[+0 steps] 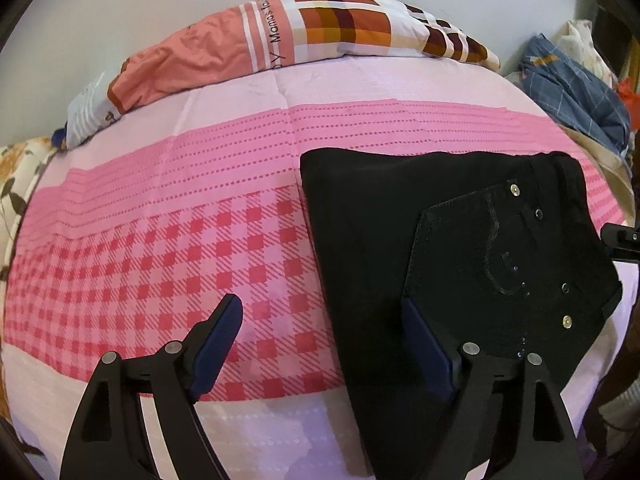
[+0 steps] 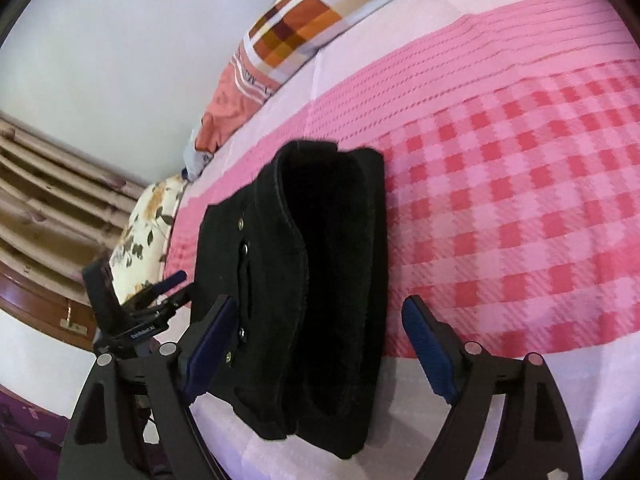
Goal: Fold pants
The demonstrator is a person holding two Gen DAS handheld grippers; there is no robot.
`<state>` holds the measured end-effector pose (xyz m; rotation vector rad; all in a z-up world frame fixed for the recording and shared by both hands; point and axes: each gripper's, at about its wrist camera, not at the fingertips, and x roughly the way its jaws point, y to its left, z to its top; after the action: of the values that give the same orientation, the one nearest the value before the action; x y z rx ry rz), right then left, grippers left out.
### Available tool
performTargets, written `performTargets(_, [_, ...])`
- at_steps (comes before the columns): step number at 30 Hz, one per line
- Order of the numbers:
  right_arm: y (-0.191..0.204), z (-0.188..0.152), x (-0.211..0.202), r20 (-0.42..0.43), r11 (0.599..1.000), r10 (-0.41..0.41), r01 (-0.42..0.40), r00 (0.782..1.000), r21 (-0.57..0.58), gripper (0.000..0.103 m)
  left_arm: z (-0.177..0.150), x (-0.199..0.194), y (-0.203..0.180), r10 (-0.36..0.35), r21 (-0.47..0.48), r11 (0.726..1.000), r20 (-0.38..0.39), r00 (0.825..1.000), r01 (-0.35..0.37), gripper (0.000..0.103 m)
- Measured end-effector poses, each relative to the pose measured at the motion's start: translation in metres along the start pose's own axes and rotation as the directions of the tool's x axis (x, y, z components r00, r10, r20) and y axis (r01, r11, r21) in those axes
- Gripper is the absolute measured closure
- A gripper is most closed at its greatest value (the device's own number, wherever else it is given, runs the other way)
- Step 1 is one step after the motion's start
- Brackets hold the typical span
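- Pants, black and folded into a thick bundle, are laid flat on the pink checked bedsheet, near its front edge.
- One back pocket with metal studs is turned upward on the bundle.
- Left gripper is held over the bundle's left edge, jaws spread wide; nothing is clamped, one finger being seen above the sheet and the other above the black cloth.
- Right gripper is seen with jaws wide apart on either side of the bundle's near end; the pads are not pressed on the cloth.
- Stacked layers of the fold are shown edge-on in the right wrist view.
- Pillow, patterned in orange and brown, is seen at the far edge by the wall.
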<state>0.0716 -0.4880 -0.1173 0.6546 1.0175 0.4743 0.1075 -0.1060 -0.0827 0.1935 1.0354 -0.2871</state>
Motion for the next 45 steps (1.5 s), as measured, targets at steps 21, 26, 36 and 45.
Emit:
performTargets(21, [0.006, -0.002, 0.017, -0.01, 1.0, -0.005, 0.005, 1.0, 0.0, 0.018, 0.0, 0.004, 0.0, 0.008, 0.027, 1.0, 0.002, 1.0, -0.008, 0.012])
performTargets(26, [0.005, -0.003, 0.018, 0.006, 1.0, 0.005, -0.005, 1.0, 0.006, 0.01, 0.0, 0.003, -0.001, 0.007, 0.026, 1.0, 0.001, 1.0, -0.008, 0.01])
performTargets(36, [0.006, -0.011, 0.016, 0.051, 0.999, 0.052, -0.052, 0.997, -0.002, 0.001, -0.005, 0.013, 0.024, -0.129, -0.052, 0.99, -0.013, 0.992, 0.129, 0.009])
performTargets(45, [0.003, -0.012, 0.014, 0.045, 0.998, 0.07, -0.07, 0.997, 0.0, 0.001, -0.005, 0.021, 0.036, -0.246, -0.095, 0.966, -0.051, 0.968, 0.241, 0.008])
